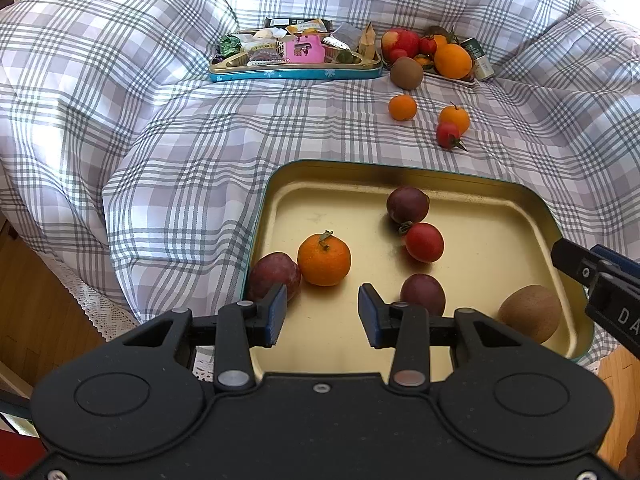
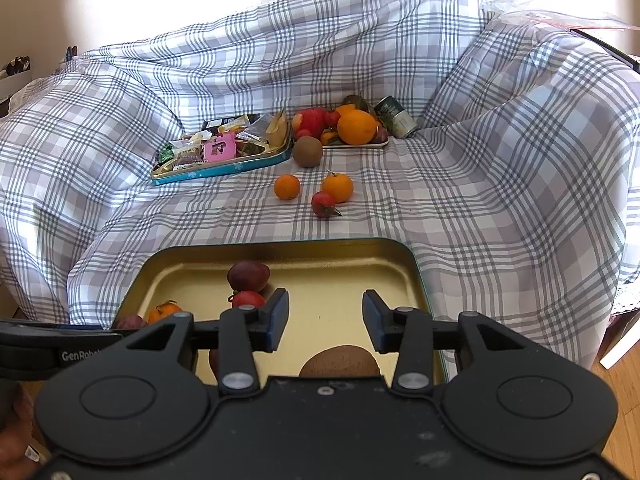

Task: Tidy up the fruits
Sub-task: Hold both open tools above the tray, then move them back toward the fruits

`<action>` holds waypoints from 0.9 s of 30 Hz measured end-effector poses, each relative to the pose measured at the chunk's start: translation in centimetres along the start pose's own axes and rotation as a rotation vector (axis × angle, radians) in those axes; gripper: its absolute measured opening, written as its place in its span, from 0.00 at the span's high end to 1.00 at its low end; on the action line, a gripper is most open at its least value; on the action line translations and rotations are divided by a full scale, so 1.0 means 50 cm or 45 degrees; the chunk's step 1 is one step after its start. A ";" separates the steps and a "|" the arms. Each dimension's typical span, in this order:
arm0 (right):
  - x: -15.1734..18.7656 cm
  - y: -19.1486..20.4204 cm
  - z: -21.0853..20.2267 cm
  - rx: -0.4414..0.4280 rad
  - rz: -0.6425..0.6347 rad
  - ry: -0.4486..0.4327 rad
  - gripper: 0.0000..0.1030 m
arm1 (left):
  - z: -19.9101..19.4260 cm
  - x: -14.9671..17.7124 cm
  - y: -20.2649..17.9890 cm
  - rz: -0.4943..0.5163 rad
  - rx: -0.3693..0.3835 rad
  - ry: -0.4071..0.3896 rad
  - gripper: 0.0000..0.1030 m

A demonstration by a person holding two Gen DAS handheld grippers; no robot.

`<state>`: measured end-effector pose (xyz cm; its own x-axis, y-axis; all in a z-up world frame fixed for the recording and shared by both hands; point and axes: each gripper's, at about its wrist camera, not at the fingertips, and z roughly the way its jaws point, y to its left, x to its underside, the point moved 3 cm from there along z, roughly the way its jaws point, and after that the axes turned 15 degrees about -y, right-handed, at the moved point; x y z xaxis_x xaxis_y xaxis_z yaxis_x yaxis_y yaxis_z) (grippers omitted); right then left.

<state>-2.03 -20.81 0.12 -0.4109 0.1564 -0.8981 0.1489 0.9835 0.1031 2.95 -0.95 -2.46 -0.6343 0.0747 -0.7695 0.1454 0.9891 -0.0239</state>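
Note:
A gold tin tray (image 1: 500, 216) (image 2: 344, 256) sits near me on the checked cloth. It holds a mandarin (image 1: 324, 259), a red tomato (image 1: 424, 242), three dark plums (image 1: 407, 204) (image 1: 423, 293) (image 1: 275, 275) and a kiwi (image 1: 530, 313) (image 2: 340, 362). My left gripper (image 1: 323, 314) is open and empty above the tray's near part. My right gripper (image 2: 325, 320) is open and empty above the kiwi. Loose on the cloth lie two mandarins (image 2: 287, 187) (image 2: 337, 187), a tomato (image 2: 323, 204) and a kiwi (image 2: 307, 151).
At the back, a teal tin (image 1: 296, 74) is full of snack packets. Beside it a white plate (image 2: 356, 145) is piled with an apple, an orange and small fruit, with a can (image 2: 396, 116) next to it. Wooden floor lies left and right.

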 end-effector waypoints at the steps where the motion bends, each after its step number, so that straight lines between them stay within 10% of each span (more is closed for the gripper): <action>1: 0.000 0.000 0.000 -0.001 0.000 0.002 0.56 | 0.000 0.000 0.000 0.000 0.000 0.000 0.52; 27: 0.011 -0.022 0.041 0.015 0.018 0.060 0.43 | 0.018 -0.025 -0.001 0.015 -0.047 -0.095 0.52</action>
<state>-0.56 -22.01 -1.37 -0.4505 0.1742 -0.8756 0.1656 0.9801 0.1098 4.42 -1.20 -2.07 -0.5741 0.0777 -0.8151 0.1232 0.9923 0.0078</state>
